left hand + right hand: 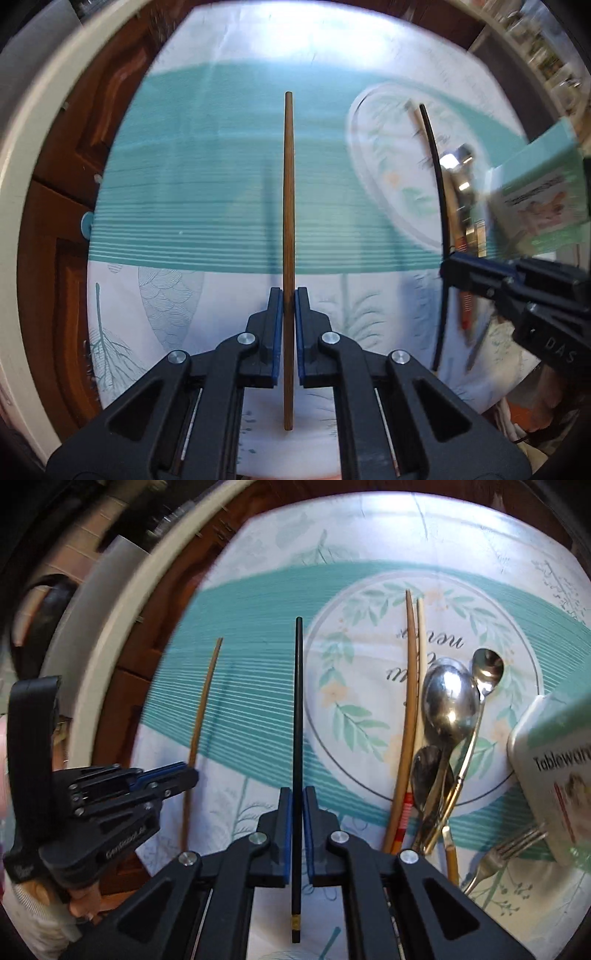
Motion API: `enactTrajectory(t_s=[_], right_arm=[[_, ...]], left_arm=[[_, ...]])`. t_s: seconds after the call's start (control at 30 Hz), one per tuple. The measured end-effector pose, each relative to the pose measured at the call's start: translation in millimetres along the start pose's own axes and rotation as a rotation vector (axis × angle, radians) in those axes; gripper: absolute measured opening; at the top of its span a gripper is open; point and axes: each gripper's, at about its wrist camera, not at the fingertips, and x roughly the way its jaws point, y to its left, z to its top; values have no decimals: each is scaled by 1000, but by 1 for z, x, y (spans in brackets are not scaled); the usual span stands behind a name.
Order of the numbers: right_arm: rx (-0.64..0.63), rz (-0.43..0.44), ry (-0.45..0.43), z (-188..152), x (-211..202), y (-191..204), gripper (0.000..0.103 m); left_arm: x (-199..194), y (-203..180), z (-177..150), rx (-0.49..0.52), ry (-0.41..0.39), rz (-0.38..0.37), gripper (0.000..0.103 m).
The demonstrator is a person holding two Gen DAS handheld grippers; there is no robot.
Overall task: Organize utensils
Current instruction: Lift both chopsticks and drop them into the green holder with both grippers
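Observation:
My left gripper (289, 306) is shut on a brown wooden chopstick (289, 184), which stands straight up between the blue pads above the teal-striped cloth. In the right wrist view the same gripper (192, 771) sits at the left, holding that chopstick (205, 701). My right gripper (297, 797) is shut on a black chopstick (297, 701) with a gold band near its lower end. From the left wrist view, the right gripper (448, 267) holds the black chopstick (436, 166) at the right.
A leaf-patterned plate (354, 672) carries a brown chopstick (406, 701), a pale chopstick (421, 635), a large spoon (448, 701) and a small spoon (487, 668). A fork (506, 853) lies beside a white-and-green tableware box (554, 768). The table's edge runs along the left.

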Motion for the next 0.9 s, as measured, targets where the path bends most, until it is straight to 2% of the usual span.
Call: enactTrajectory(t_s=[0.2,0.3,0.4,0.53,0.7,0.77,0.9], right_arm=[[-125,58,-349,-54,-78,2,5],[-162,65,-514,-80,-125,-2,5],[-181,22,-659,-93,-169,-6,5],[-158,-19,-802,-88,-227,-34,5],[-135,-103,-957,-77,-279,-54,5],[-127,-123,-991,-70,-286,-57,5],[-123,-171,-1014,-52,-279,-68,5]], left_arm=[[-86,-33,-36,4,-371,-107,4],[-128,-66,-55,88,-551,-134,4],[-169,-107,-65,191,-705,-153,4],[-204,-153,-56,279,-791,-242,4],[-232,-212,-23,283,-869,-328,4],[-233,-241,3,259,-871,-363,4],[-213,-274,47,228,-885,-377,4]])
